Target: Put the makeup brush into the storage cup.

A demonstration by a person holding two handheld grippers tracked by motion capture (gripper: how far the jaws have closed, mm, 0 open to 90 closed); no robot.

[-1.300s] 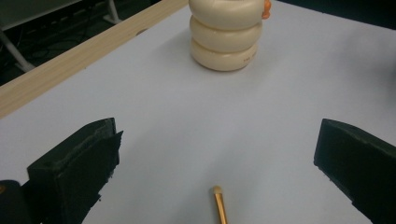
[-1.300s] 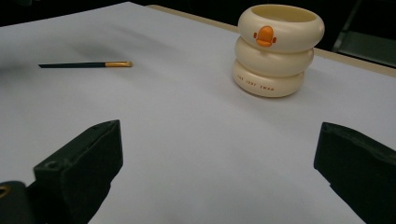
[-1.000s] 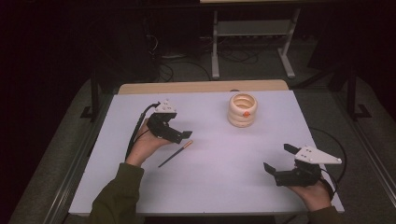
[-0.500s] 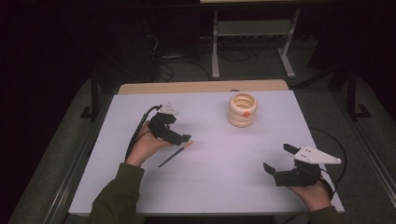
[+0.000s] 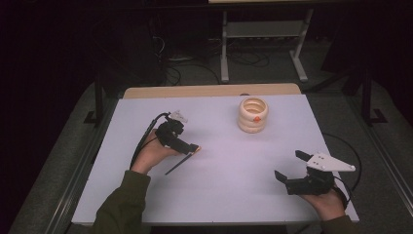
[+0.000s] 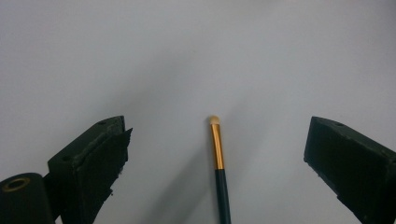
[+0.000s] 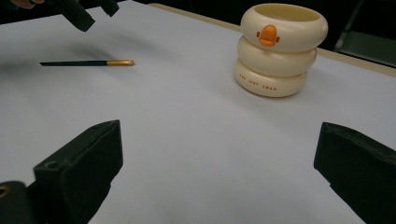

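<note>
My right claw point(image 7: 219, 172) reaches forward over a white table point(image 7: 187, 121), its two black jaws rising from the bottom corners, spread wide with bare table between them. Ahead and to the right stands a cream holder point(image 7: 281, 46) shaped like three stacked rings, open at the top, with an orange duck mark on the top ring and small orange lettering on the bottom one. Far to the left a thin brush point(image 7: 86, 62) lies flat on the table, dark handle, gold collar, pale tip pointing toward the holder, well apart from it. Above the brush, at the top left corner, hangs my other claw point(image 7: 77, 11), dark and partly cut off.
</note>
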